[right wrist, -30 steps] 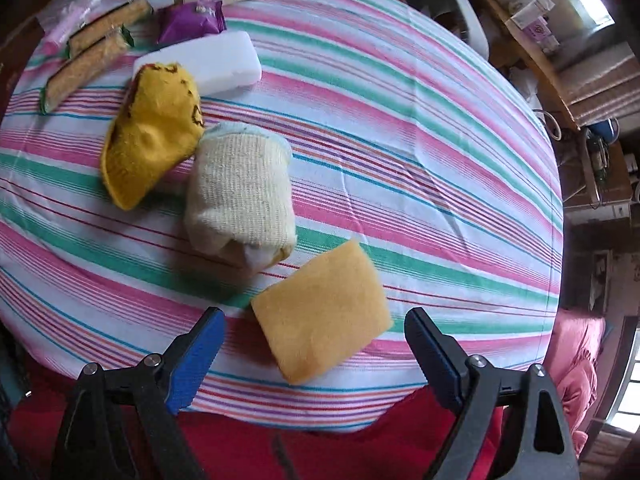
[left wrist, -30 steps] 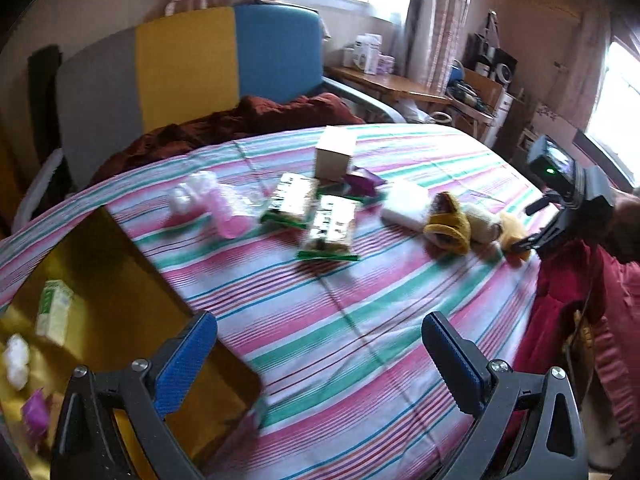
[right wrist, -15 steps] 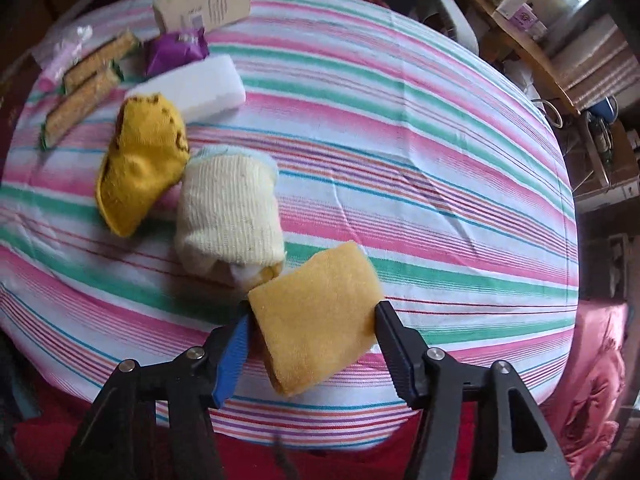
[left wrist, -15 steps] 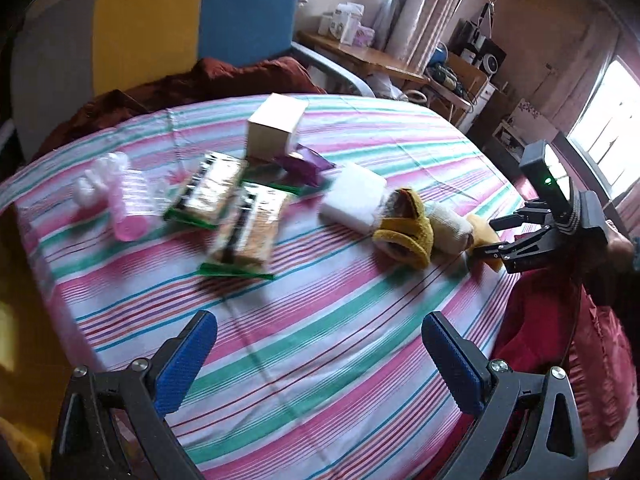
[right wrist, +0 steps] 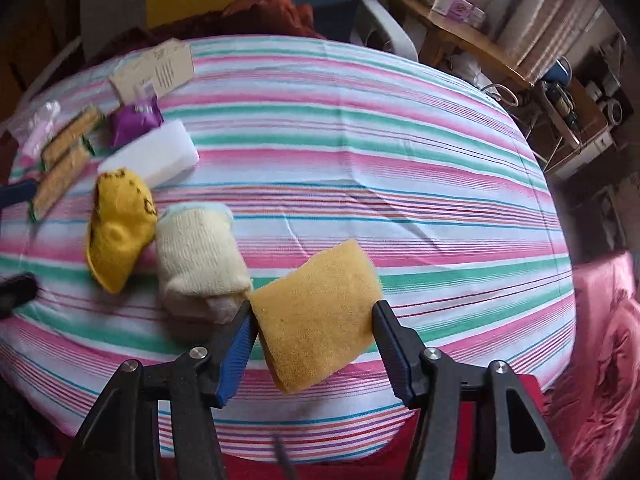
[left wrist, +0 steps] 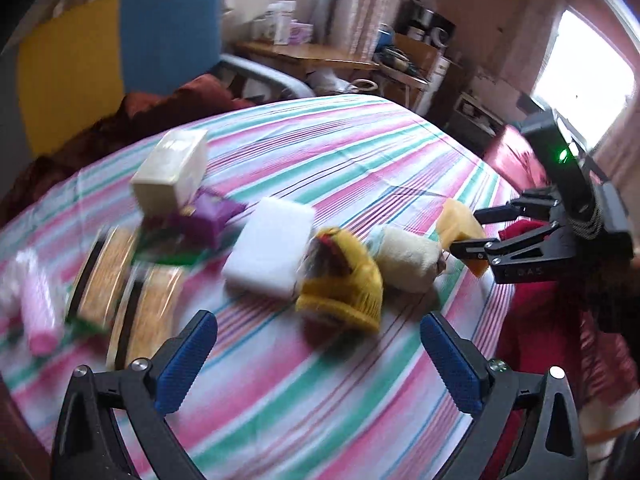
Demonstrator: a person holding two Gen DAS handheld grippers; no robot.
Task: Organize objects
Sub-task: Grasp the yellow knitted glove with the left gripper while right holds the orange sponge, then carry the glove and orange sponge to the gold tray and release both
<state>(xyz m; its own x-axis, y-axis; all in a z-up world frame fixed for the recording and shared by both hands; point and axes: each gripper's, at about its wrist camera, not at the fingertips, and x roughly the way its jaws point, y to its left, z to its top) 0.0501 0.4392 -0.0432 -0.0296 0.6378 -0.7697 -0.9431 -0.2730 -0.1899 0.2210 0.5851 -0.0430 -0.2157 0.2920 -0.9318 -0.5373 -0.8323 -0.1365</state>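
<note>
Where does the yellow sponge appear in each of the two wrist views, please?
Left wrist view: the yellow sponge is at right of centre, clamped in the right tongs above the table edge.
Right wrist view: low centre, pressed between the two blue pads.
Shared landmark: the cream rolled sock lies just left of the sponge in both.

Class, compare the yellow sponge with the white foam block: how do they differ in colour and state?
The yellow sponge is orange-yellow; the white foam block is plain white. The sponge is clamped in the right gripper, tilted above the striped cloth; the block lies flat, ungripped. Both are rectangular slabs.
</note>
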